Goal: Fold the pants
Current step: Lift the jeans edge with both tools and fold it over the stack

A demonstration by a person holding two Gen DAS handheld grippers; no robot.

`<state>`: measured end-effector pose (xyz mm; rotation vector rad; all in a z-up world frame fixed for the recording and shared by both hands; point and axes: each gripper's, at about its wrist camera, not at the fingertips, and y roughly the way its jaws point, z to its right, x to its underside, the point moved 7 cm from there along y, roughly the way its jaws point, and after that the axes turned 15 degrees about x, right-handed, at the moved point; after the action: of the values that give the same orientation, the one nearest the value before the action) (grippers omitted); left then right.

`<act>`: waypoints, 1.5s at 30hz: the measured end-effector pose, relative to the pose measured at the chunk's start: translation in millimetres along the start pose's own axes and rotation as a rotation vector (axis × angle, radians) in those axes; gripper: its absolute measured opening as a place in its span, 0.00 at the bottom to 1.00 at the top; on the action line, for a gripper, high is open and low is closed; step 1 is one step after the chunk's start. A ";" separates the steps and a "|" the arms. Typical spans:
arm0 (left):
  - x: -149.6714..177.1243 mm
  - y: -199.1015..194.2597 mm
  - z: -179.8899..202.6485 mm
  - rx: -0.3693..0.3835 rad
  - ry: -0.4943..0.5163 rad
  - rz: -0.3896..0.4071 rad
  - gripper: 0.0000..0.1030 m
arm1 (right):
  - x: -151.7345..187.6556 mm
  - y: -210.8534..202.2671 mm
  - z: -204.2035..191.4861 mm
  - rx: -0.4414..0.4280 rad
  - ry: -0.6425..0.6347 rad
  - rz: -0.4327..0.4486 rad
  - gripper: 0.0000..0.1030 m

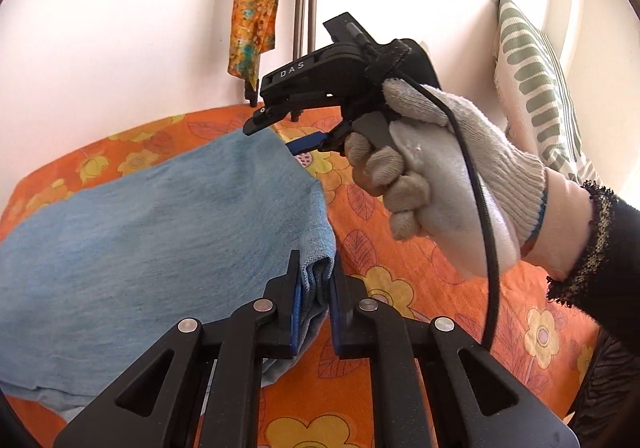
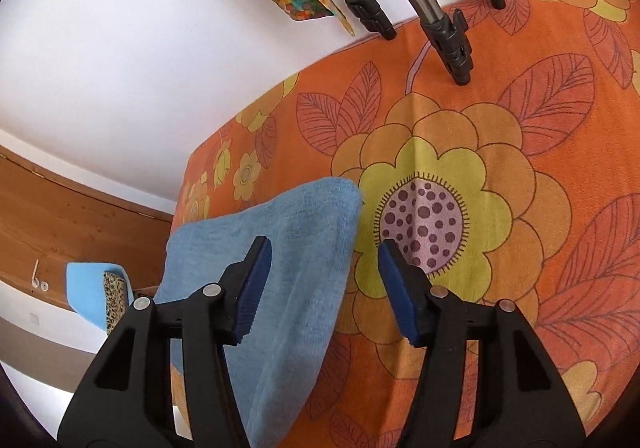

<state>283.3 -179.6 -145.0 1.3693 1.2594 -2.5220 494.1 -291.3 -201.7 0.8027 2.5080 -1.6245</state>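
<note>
Light blue pants [image 1: 152,224] lie folded on an orange flowered cover [image 1: 400,240]. In the left wrist view my left gripper [image 1: 316,280] is shut on the pants' near right corner, the cloth bunched between its blue pads. Beyond it, a gloved hand [image 1: 436,176] holds my right gripper [image 1: 276,136] above the pants' far right corner. In the right wrist view the right gripper [image 2: 324,248] stands open over the edge of the pants [image 2: 280,260], with nothing pinched between its fingers.
Tripod legs [image 2: 444,28] rest on the cover at the back by the white wall. A bright patterned cloth [image 1: 252,8] hangs beside them. A striped cushion [image 1: 532,84] leans at the right. A wooden panel [image 2: 72,208] and a pale blue thing [image 2: 86,296] lie beyond the cover's left edge.
</note>
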 end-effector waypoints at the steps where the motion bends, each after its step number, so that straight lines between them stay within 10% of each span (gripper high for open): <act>1: 0.8 -1.1 1.5 0.006 -0.003 0.002 0.09 | -3.7 4.1 -1.6 -0.004 0.005 -0.003 0.43; 6: 1.3 6.2 1.8 0.022 -0.010 -0.009 0.09 | -9.5 6.7 -12.6 0.045 -0.038 0.015 0.13; 23: -13.3 -50.3 -0.1 0.005 -0.006 0.095 0.09 | -14.3 -62.0 -80.8 0.051 -0.098 0.135 0.10; 45: 38.3 -193.0 -136.2 -0.147 -0.252 0.298 0.05 | 36.6 -24.8 -281.0 0.127 -0.269 0.177 0.09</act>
<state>286.0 52.9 -88.1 1.0764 1.0791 -2.2637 517.2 -42.2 -66.4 0.7365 2.1090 -1.7150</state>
